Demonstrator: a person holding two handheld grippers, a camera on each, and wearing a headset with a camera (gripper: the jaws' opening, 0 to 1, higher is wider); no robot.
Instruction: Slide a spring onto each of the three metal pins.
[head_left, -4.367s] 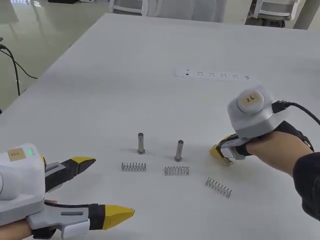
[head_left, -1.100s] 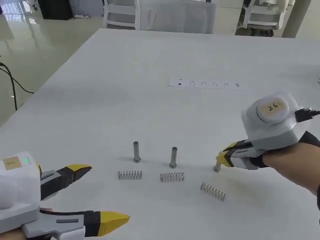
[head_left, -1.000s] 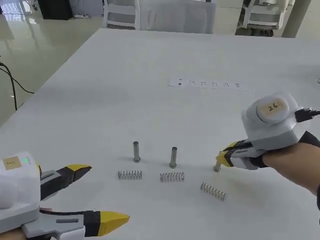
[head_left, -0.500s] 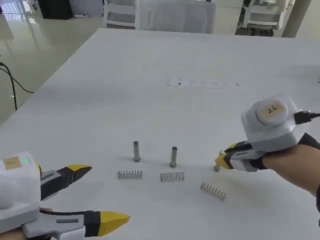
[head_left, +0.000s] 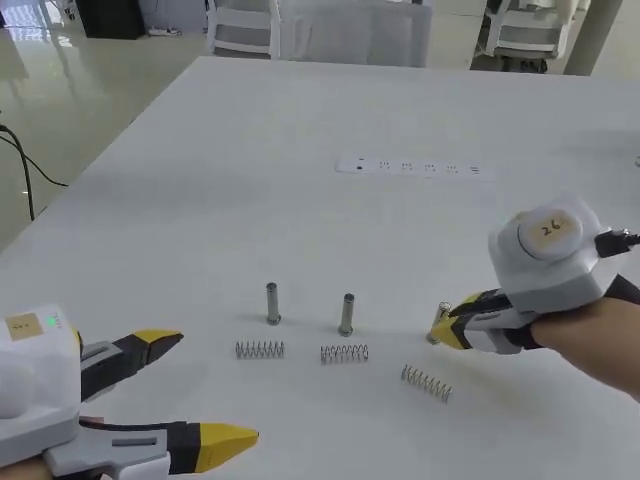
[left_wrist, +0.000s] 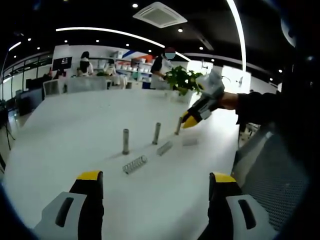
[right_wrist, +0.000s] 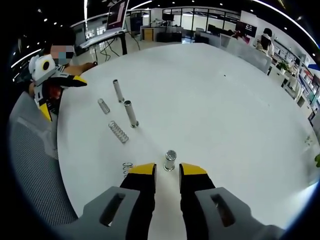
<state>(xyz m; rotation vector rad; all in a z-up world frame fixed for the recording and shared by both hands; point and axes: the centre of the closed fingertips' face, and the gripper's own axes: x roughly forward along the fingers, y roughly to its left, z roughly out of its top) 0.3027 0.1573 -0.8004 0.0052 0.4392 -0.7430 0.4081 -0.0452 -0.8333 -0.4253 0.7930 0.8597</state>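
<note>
— Springs (head_left: 344, 353) lie flat in a row toward the near edge of the tabletop (head_left: 300, 150), none on anything yet. The pins (head_left: 347, 313) stand upright, one just behind each spring

— Where's the right gripper (head_left: 452, 328)?

— Low over the tabletop at the right-hand pin (head_left: 440, 318), held close to level with the hand behind it. In the right gripper view its jaws stand a narrow way apart, with that pin at their mouth and touching neither, as far as I can tell. It has hold of nothing

— So what could go wrong?

— The pin, I'd say. It looks free-standing, so a nudge from one yellow tip, or a squeeze landing off centre, could topple it and send it rolling into the right-hand spring (head_left: 426, 381) just in front

— And the left gripper (head_left: 200, 390)?

— By the near-left corner, jaws spread wide, empty, pointing roughly toward the left-hand pin (head_left: 272, 302) and well apart from it. Swung in low, it could sweep the left-hand spring (head_left: 260, 349) out of line
</note>
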